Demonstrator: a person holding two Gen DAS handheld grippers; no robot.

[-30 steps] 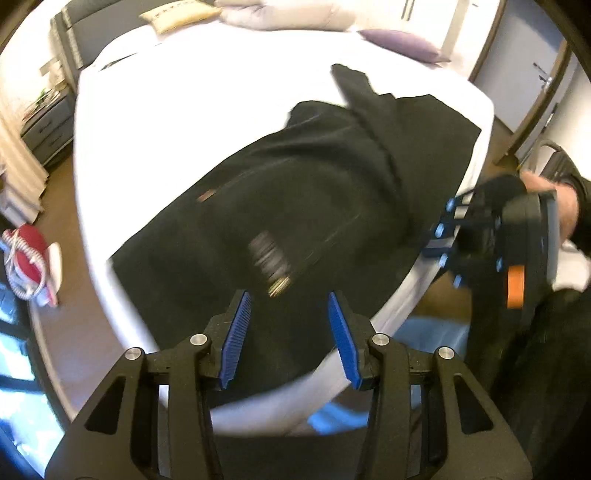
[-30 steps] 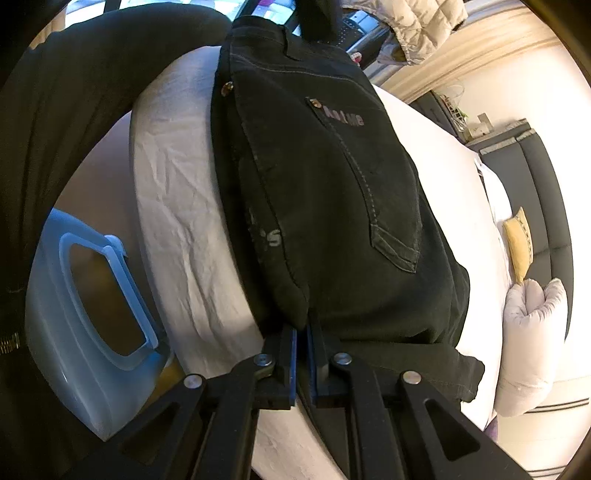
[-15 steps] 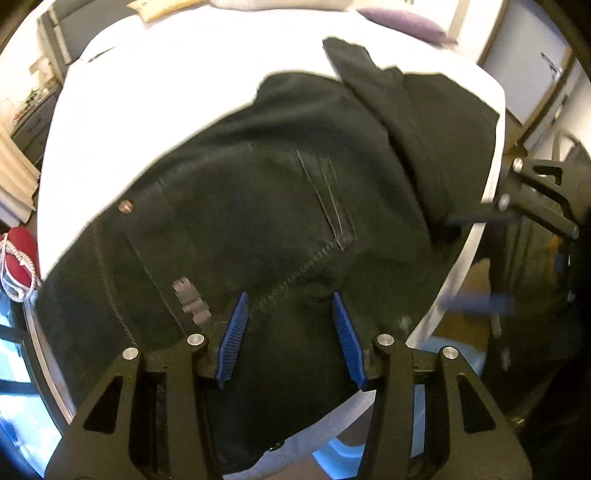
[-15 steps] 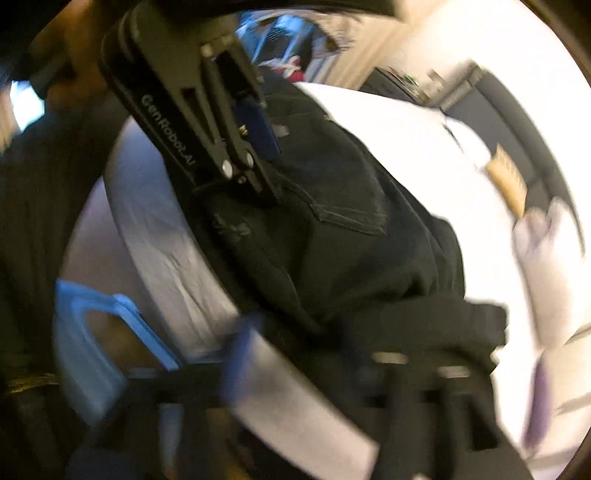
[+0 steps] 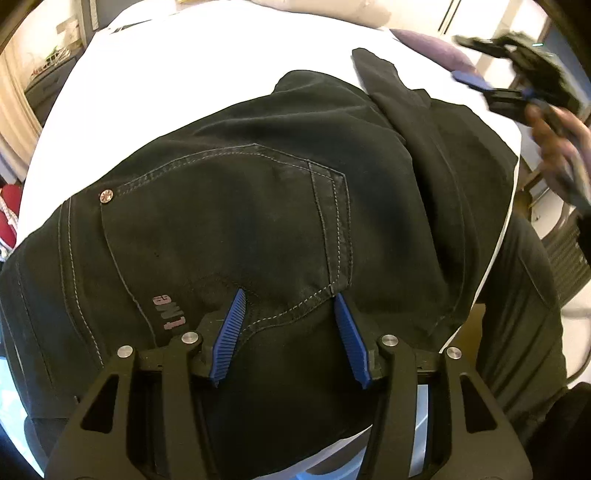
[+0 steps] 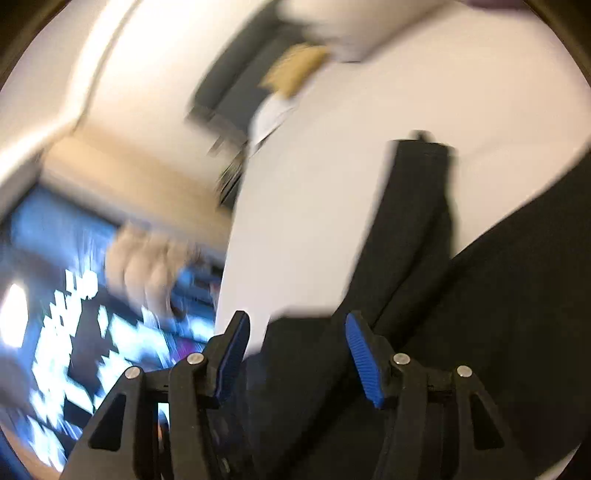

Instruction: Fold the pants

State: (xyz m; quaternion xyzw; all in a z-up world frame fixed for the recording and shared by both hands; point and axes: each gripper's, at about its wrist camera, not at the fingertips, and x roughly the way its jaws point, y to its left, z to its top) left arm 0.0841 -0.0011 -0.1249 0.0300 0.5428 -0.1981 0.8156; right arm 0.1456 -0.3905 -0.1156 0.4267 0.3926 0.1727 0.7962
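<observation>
Black pants lie on the white bed, seat and back pocket up, legs folded toward the far right. My left gripper is open, its blue pads low over the back pocket near the bed's front edge. My right gripper is open and empty above the pants' far part; this view is blurred by motion. It also shows in the left wrist view, raised at the upper right.
Pillows lie at the bed's head. A nightstand stands at the left. A blue bin sits below the bed's front edge. A chair stands at the right.
My right gripper let go of the pants, opened and swung up toward the far side. My left gripper moved in close over the back pocket, still open.
</observation>
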